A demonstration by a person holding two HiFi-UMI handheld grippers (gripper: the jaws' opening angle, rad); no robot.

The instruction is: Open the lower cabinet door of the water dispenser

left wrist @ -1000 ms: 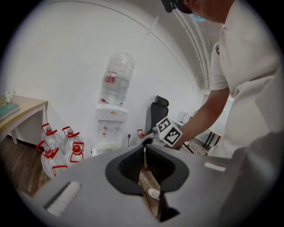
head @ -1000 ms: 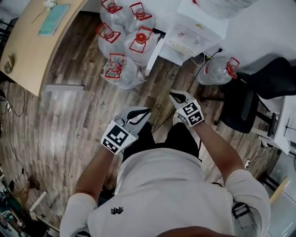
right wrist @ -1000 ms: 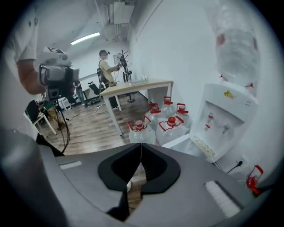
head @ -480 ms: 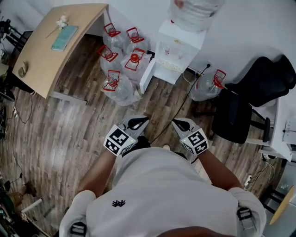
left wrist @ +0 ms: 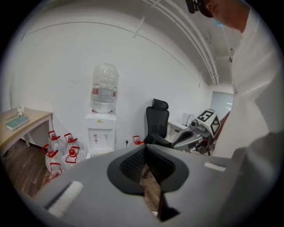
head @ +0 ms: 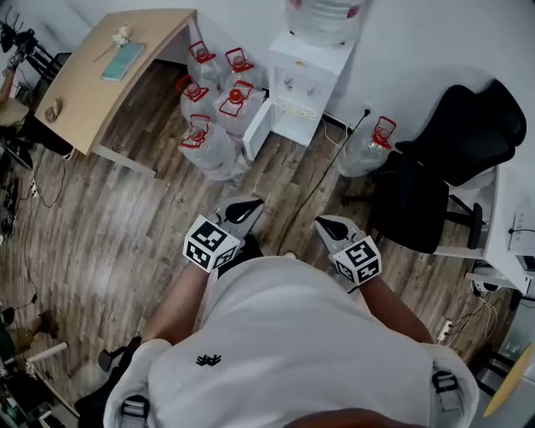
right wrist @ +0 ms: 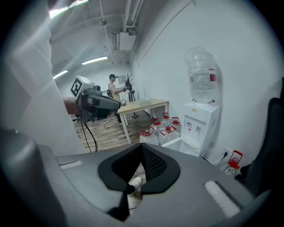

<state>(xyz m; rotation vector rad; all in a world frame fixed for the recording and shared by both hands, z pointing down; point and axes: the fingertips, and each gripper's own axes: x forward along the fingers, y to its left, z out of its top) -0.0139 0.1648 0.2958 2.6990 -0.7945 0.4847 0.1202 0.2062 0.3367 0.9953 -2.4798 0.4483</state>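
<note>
The white water dispenser [head: 305, 79] stands against the far wall with a large bottle [head: 322, 15] on top. Its lower cabinet door [head: 255, 129] is swung out to the left and the cabinet is open. Both grippers are held close to the person's body, well back from the dispenser. The left gripper [head: 244, 209] is shut and empty; in the left gripper view its pads meet at the tips [left wrist: 145, 148], with the dispenser [left wrist: 101, 133] far ahead. The right gripper [head: 328, 227] is also shut and holds nothing [right wrist: 142, 146], while the dispenser [right wrist: 199, 124] and open door [right wrist: 182, 145] lie beyond.
Several water jugs with red caps [head: 213, 109] crowd the floor left of the dispenser, and one more [head: 368, 146] stands to its right. A black office chair [head: 451, 167] is at the right and a wooden desk [head: 109, 67] at the left. A cable [head: 318, 184] crosses the wood floor.
Both grippers have drawn back from the dispenser toward the person's body and risen. The view now takes in more of the room. The cabinet door stays open.
</note>
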